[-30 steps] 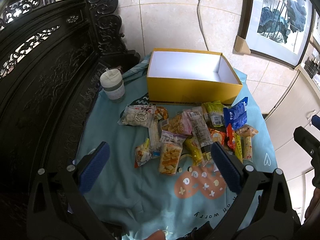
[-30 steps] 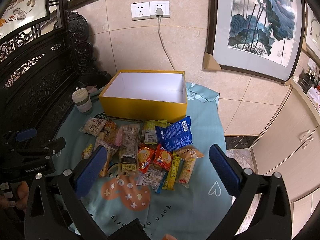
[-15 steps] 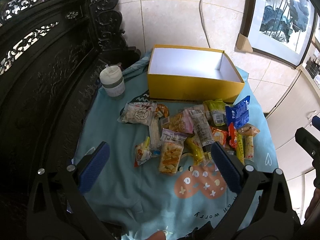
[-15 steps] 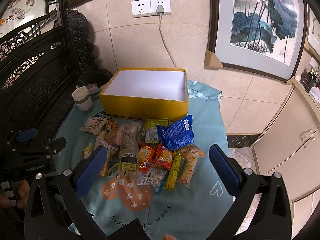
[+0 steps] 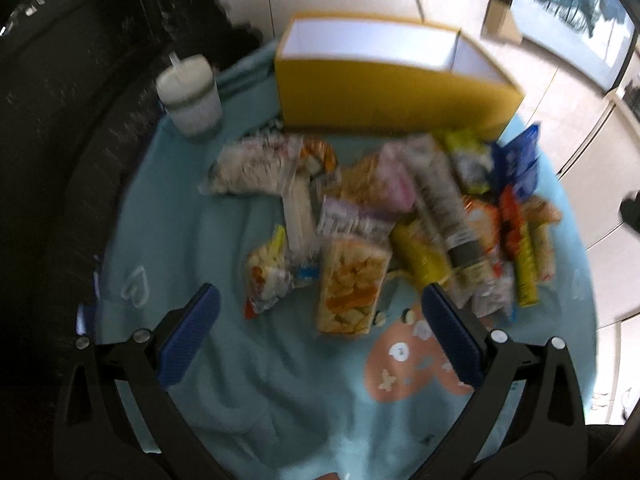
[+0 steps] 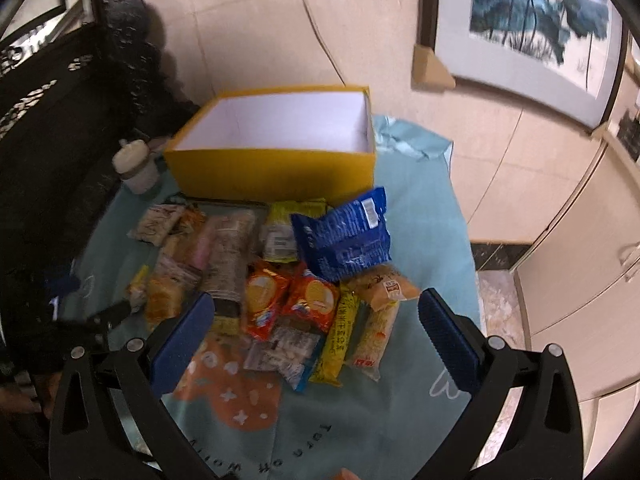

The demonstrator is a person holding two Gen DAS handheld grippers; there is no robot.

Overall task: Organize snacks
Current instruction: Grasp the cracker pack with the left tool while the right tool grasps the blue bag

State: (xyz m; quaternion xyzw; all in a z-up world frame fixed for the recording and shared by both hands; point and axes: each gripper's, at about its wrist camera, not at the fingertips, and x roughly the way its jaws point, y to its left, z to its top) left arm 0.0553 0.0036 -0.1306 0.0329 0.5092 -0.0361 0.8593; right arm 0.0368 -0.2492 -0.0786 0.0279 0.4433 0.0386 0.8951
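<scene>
Several snack packets lie heaped on a teal cloth (image 5: 224,380) in front of an open yellow box (image 5: 384,92) with a bare white inside (image 6: 288,124). In the left wrist view my left gripper (image 5: 320,320) is open just above the cloth, with an orange-and-yellow cracker packet (image 5: 352,292) between its blue pads. In the right wrist view my right gripper (image 6: 316,320) is open over two red-orange packets (image 6: 288,300), with a blue bag (image 6: 344,236) beyond them and yellow sticks (image 6: 340,336) beside.
A white lidded cup (image 5: 190,98) stands left of the box. Dark carved wooden furniture (image 5: 60,120) borders the table's left side. A tiled wall with framed pictures (image 6: 532,28) and a socket cord lies behind; cabinets (image 6: 580,264) stand at the right.
Both grippers have dropped and moved forward toward the snack pile, so the packets look larger and sit between the pads. Both views are motion-blurred.
</scene>
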